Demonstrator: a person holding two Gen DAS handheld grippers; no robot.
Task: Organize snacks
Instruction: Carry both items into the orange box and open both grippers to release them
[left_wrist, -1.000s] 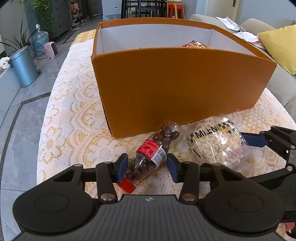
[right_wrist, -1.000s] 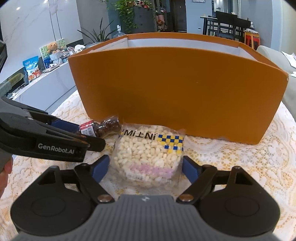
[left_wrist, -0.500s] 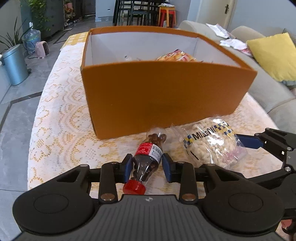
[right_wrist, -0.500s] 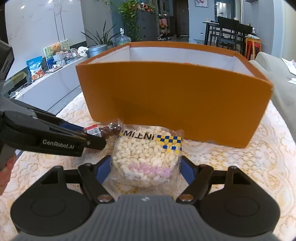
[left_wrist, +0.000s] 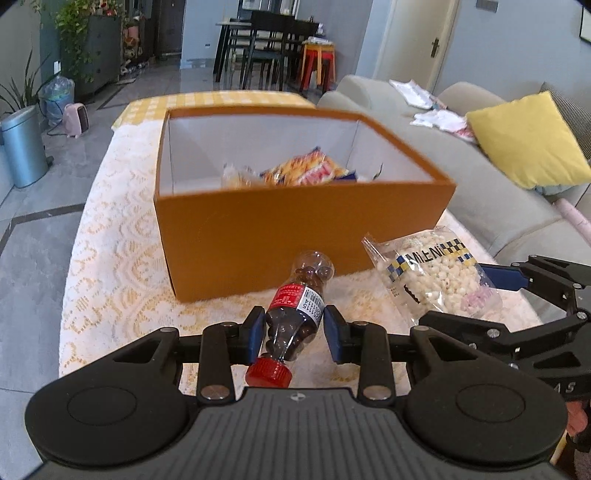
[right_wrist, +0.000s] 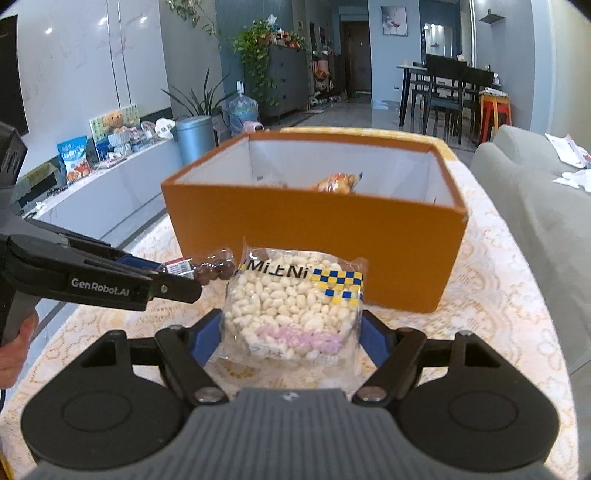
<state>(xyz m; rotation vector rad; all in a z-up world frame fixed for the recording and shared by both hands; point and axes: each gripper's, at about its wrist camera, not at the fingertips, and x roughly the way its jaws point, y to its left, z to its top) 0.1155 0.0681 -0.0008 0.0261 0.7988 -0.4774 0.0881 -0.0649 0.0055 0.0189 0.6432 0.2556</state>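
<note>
My left gripper (left_wrist: 293, 330) is shut on a small clear bottle of chocolate balls (left_wrist: 297, 314) with a red cap and red label, held above the lace tablecloth. My right gripper (right_wrist: 291, 334) is shut on a clear bag of white puffed snacks (right_wrist: 295, 310) marked with a blue and yellow check, also lifted. The bag also shows in the left wrist view (left_wrist: 432, 275). The orange box (left_wrist: 295, 229) stands just beyond both, open on top, with several snack packets (left_wrist: 306, 171) inside. The bottle shows in the right wrist view (right_wrist: 210, 269) at the left gripper's tip.
The round table wears a white and yellow lace cloth (left_wrist: 110, 236). A grey sofa (left_wrist: 480, 192) with a yellow cushion (left_wrist: 524, 140) is to the right. A metal bin (left_wrist: 22, 147) stands on the floor at the left.
My left gripper closed on the bottle and my right gripper closed on the bag. Both have risen and pulled back, so the box interior now shows.
</note>
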